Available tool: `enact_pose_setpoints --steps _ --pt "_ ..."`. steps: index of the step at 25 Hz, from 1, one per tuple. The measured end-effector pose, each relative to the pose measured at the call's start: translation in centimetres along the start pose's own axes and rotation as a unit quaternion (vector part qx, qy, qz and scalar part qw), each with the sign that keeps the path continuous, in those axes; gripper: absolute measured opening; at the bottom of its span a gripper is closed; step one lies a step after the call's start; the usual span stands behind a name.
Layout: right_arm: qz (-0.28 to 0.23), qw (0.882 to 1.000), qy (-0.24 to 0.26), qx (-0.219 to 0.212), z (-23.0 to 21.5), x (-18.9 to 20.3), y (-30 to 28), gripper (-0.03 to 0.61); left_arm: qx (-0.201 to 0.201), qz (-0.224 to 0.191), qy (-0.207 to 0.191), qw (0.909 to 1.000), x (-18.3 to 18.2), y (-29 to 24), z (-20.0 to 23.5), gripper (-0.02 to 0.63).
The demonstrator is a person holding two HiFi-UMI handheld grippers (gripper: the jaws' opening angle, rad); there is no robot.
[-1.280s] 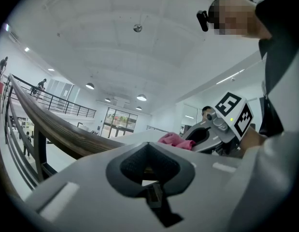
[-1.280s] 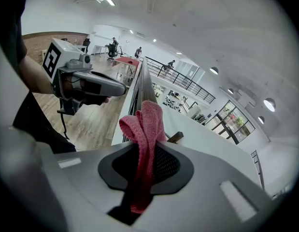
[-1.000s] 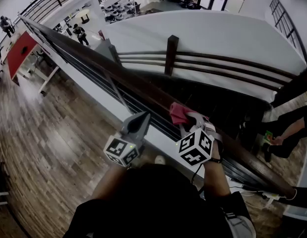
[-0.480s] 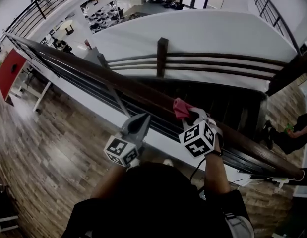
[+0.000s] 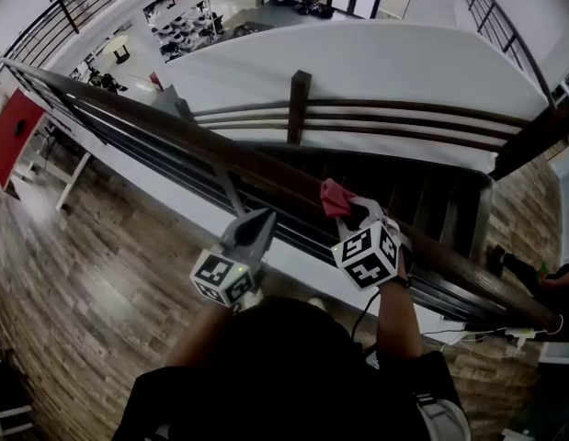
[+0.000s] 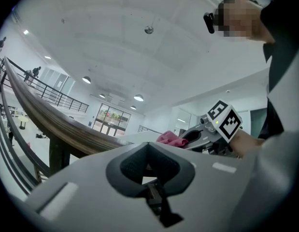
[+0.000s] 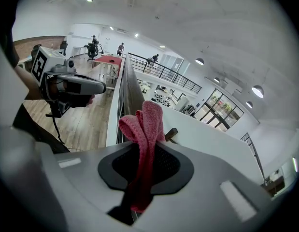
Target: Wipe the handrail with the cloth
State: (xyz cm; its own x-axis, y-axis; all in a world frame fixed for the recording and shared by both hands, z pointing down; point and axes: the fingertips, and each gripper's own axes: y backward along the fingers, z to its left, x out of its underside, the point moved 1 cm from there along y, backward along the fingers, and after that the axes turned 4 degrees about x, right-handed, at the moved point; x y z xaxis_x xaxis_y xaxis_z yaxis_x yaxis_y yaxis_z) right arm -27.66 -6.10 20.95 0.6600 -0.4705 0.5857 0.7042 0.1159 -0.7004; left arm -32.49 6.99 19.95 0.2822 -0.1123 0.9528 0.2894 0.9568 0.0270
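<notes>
A dark wooden handrail (image 5: 174, 127) runs diagonally from the upper left to the lower right. My right gripper (image 5: 344, 208) is shut on a pink cloth (image 5: 334, 197), which rests on the rail's top. In the right gripper view the pink cloth (image 7: 145, 129) hangs folded between the jaws of my right gripper (image 7: 142, 151), with the handrail (image 7: 131, 83) stretching away beyond it. My left gripper (image 5: 256, 223) hovers on the near side of the rail, shut with nothing in it. The left gripper view shows the handrail (image 6: 52, 124), the pink cloth (image 6: 171, 139) and my left gripper (image 6: 148, 151).
Thin metal bars (image 5: 165, 159) run beneath the rail over a white ledge. A dark post (image 5: 298, 104) stands on a second railing across the stairwell. Wood floor (image 5: 73, 274) lies at my left. A lower level with tables (image 5: 178, 21) shows far below. A person's foot (image 5: 505, 260) is at the right.
The head view has drifted slightly. My right gripper and the cloth have slid a little along the rail. The person at the right has moved mostly out of view.
</notes>
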Motion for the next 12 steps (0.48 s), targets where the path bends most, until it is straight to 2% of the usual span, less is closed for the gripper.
enact_pose_setpoints --steps 12 --pt "-0.025 1.0 -0.008 -0.009 2.2 -5.5 -2.6 0.054 -0.002 0.011 -0.017 0.9998 -2.2 2.6 4.8 0.0"
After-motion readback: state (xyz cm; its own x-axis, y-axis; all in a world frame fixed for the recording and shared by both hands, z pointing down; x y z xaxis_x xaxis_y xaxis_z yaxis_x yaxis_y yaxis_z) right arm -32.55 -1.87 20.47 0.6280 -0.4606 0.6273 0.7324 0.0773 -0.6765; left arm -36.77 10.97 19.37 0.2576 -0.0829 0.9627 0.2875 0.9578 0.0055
